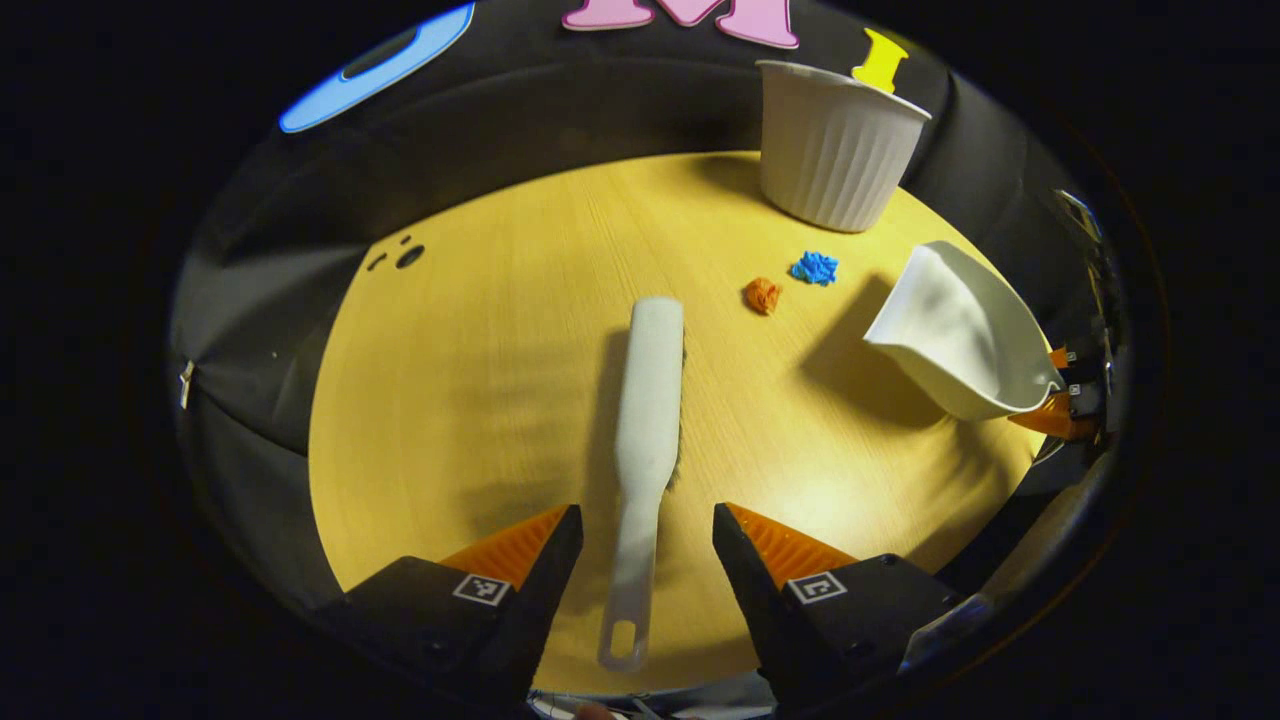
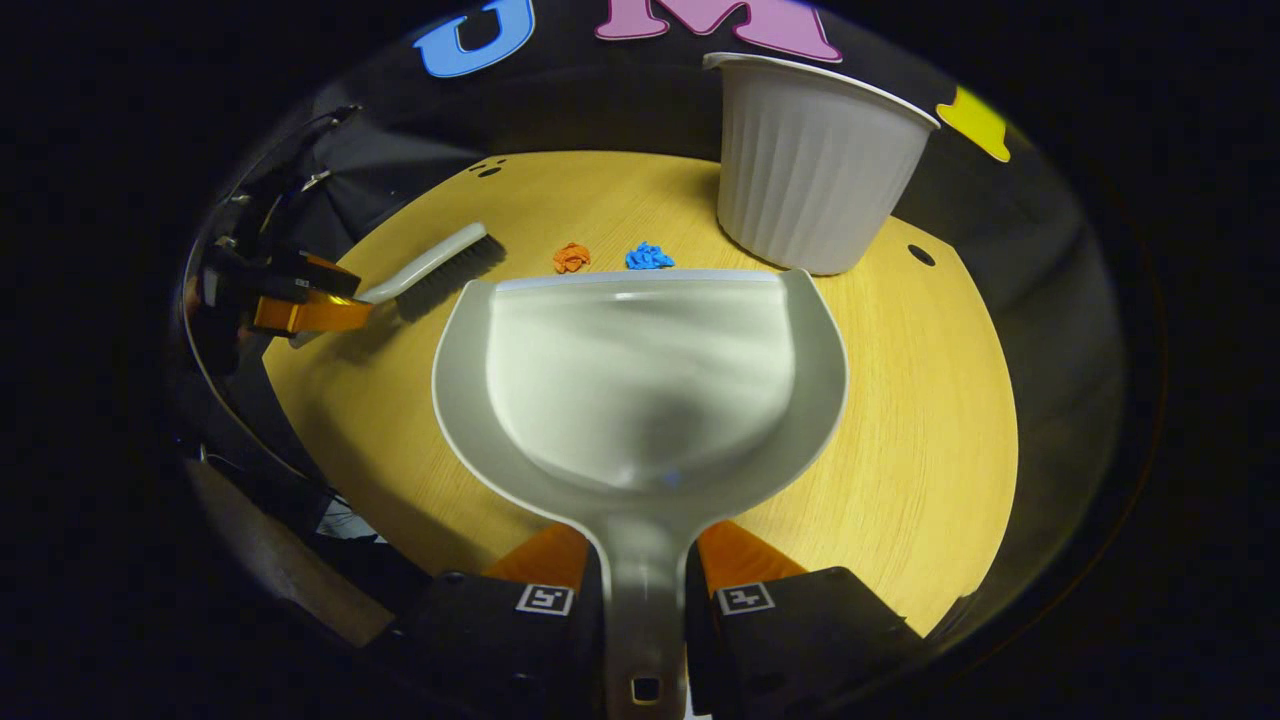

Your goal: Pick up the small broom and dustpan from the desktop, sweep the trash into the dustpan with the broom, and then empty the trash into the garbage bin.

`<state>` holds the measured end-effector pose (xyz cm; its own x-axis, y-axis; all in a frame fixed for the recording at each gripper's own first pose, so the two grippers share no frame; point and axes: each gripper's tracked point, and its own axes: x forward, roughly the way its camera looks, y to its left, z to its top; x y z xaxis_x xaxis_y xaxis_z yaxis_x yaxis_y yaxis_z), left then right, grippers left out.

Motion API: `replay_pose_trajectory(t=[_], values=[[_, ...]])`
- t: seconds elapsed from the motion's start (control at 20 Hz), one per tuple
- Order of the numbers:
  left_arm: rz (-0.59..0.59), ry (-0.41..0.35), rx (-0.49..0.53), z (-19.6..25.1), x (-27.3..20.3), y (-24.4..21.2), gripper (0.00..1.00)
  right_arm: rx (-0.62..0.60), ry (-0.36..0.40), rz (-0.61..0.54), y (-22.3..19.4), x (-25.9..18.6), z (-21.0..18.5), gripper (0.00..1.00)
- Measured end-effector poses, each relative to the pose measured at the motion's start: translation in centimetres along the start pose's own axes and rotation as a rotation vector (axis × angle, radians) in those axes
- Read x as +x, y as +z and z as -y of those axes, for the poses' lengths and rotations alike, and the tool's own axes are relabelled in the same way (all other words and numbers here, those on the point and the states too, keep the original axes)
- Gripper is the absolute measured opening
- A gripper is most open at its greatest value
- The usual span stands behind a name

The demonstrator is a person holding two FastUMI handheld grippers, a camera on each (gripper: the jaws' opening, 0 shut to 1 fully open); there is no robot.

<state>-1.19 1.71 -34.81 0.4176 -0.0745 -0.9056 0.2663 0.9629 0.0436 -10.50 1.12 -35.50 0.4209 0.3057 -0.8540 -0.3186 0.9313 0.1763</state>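
In the left gripper view, the left gripper (image 1: pixel 640 545) hangs low over the wooden bench (image 1: pixel 480 400), its jaws spread wide on either side of the broom (image 1: pixel 648 400) handle without touching it. The broom lies flat on the bench, its handle end toward the gripper and its head pointing away toward the garbage bin (image 1: pixel 835 150). An orange scrap (image 1: pixel 763 295) and a blue scrap (image 1: pixel 815 268) lie close together on the bench just in front of the bin, the orange one on the side nearer the broom. Farther from the broom than the bin, the dustpan (image 1: pixel 960 335) is raised off the bench and tilted.

In the right gripper view, the right gripper (image 2: pixel 645 570) has its jaws closed against both sides of the dustpan (image 2: pixel 640 380) handle. The pan's front lip sits just short of the two scraps, with the bin (image 2: pixel 815 165) standing upright right behind the lip. The broom (image 2: pixel 435 265) lies well to the side of the bin, beyond the scraps, with the left gripper (image 2: pixel 300 300) at its handle.
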Motion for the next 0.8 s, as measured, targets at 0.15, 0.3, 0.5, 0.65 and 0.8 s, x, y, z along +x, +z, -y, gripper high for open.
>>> replay_pose_trajectory(t=[0.15,0.3,0.5,0.65,0.8], values=[[-0.054,-0.014,-0.005,0.0,1.9,-0.1,0.82,-0.013,0.004,-0.002,0.0,-0.6,0.4,0.37],[-0.101,-0.018,-0.012,-0.2,3.3,-0.8,0.77,-0.025,0.016,-0.004,0.3,-1.4,0.5,0.37],[-0.124,-0.019,-0.016,-0.1,4.4,-1.2,0.60,-0.051,0.024,-0.006,0.8,-1.7,0.3,0.34],[-0.105,-0.019,-0.006,-0.2,4.8,-0.3,0.48,-0.069,0.040,-0.008,1.3,-2.0,0.0,0.34],[-0.107,0.044,0.054,-0.8,4.8,0.5,0.27,-0.110,0.052,-0.077,0.9,-1.8,0.1,0.37]])
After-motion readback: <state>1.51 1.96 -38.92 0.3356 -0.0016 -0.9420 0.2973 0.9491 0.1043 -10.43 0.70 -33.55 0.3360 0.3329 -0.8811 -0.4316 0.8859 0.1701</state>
